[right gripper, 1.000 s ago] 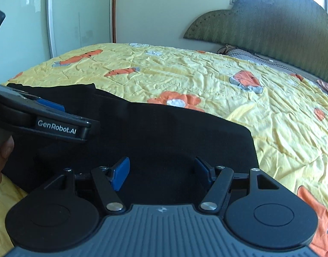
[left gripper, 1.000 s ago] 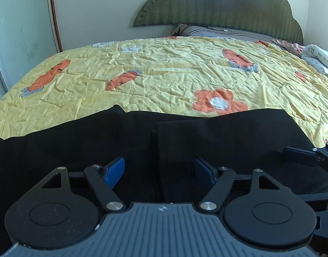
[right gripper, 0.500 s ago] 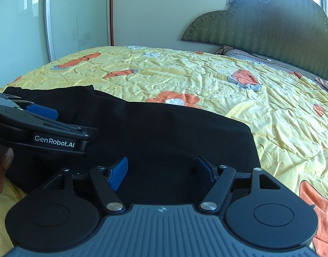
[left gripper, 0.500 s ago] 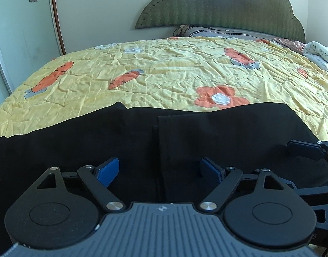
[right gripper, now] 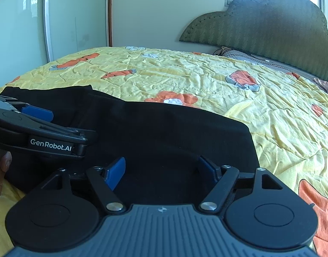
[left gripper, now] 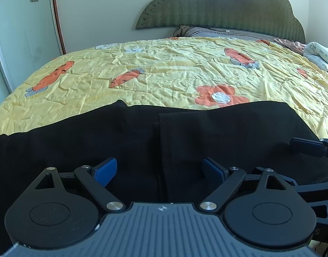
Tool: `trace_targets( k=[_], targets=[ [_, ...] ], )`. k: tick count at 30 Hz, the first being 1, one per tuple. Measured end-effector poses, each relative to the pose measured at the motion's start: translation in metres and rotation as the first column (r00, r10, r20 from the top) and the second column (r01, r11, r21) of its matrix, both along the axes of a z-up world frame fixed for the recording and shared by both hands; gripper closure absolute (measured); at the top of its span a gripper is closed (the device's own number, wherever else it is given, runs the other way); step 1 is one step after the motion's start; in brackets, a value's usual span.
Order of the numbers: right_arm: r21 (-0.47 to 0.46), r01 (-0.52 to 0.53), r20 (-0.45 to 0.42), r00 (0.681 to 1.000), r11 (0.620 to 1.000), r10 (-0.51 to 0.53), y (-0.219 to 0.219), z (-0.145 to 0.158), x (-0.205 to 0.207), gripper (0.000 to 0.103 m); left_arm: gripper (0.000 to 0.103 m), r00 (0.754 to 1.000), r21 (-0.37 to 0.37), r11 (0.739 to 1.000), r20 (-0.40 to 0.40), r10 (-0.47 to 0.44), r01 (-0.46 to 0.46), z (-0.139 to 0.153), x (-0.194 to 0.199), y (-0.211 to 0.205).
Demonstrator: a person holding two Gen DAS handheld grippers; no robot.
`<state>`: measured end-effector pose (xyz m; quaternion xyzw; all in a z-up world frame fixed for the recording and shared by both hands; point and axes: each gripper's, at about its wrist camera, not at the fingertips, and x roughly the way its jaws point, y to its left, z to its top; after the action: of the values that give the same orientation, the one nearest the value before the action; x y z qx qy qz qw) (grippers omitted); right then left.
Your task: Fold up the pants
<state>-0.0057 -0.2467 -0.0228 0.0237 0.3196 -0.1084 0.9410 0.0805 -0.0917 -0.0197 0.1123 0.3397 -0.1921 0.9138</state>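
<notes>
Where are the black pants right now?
The pants lie on the yellow bedspread at its near edge, under both open grippers, in both views.

I see the pants (left gripper: 206, 137) lying on the bed (left gripper: 174, 68), near edge; headboard (left gripper: 224, 8) stands behind, wardrobe (right gripper: 76, 17) left

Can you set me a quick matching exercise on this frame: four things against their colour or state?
Things:
1. pants
2. bedspread
3. headboard
4. left claw

Colour or state:
a. green, scalloped top
b. open, above the cloth
c. black, spread on the bed
d. yellow with orange carrots and flowers

Pairs: 1-c, 2-d, 3-a, 4-b
</notes>
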Motion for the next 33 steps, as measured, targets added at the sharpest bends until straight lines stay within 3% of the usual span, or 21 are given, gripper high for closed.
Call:
trace_targets(
  k=[23, 28, 33],
  targets=[
    [-0.018, 0.008, -0.017, 1.000, 1.000, -0.008, 0.022, 0.008, 0.002, 0.028, 0.013, 1.000, -0.017, 1.000, 0.000, 0.005, -0.005, 0.006, -0.008, 0.022],
    [-0.014, -0.022, 0.000, 1.000, 1.000, 0.022, 0.034, 0.016, 0.004, 0.028, 0.011, 0.999, -0.038, 0.999, -0.006, 0.038, -0.039, 0.008, -0.006, 0.041],
    [-0.043, -0.046, -0.044, 0.998, 0.998, 0.044, 0.047, 0.007, 0.011, 0.028, 0.013, 0.994, -0.036, 0.993, -0.018, 0.112, -0.113, 0.009, 0.000, 0.069]
  ],
)
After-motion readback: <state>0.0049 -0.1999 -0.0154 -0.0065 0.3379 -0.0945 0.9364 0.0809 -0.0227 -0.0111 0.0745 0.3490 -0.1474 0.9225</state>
